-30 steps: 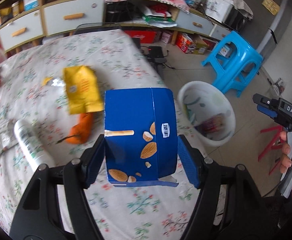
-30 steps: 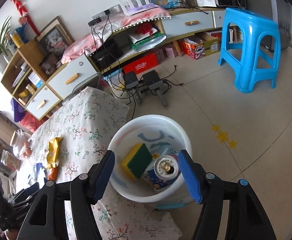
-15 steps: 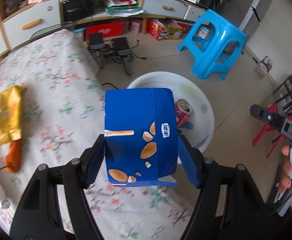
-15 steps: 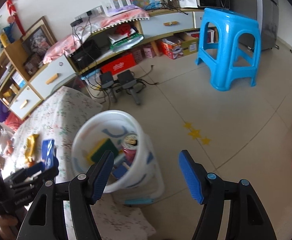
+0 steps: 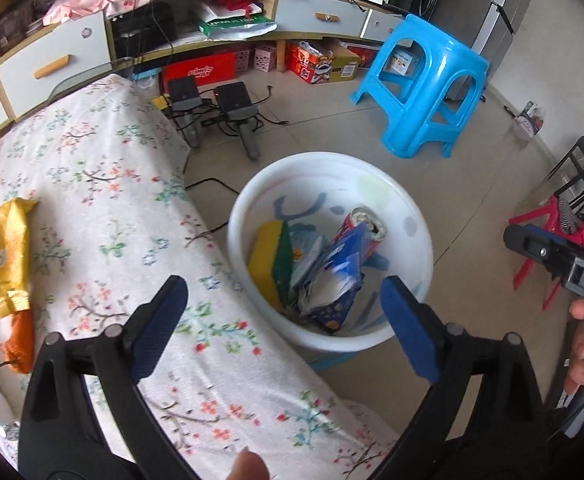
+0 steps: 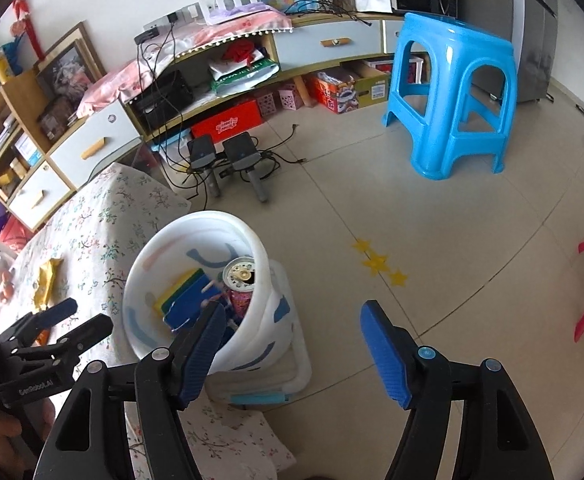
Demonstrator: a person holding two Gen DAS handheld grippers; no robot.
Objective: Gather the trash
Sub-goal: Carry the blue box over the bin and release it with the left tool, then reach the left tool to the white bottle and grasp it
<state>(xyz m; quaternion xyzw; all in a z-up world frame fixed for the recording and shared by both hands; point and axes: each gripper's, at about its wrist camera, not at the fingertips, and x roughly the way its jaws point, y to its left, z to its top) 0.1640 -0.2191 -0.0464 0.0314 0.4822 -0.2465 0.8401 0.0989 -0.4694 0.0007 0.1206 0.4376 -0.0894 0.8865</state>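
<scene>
the blue carton [image 5: 332, 280] lies tilted inside the white bin [image 5: 420, 232] on the floor just beside the table [image 5: 112, 184], leaning on one red can [image 5: 368, 228] and one yellow-green sponge [image 5: 272, 260]. the left gripper [image 5: 284, 320] is spread and empty above the rim; the right gripper [image 6: 292, 344] is also spread, holding nothing. risk: swinging back could clip the rim and tip the bin. on the table remain one yellow packet [image 5: 6, 256] and one orange wrapper [image 5: 20, 344].

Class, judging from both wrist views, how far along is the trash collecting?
Done: blue carton, red can and yellow-green sponge lie in the white plastic basin. In hand: nothing; left gripper and right gripper are open. Left: yellow packet and orange wrapper on the floral tablecloth.
</scene>
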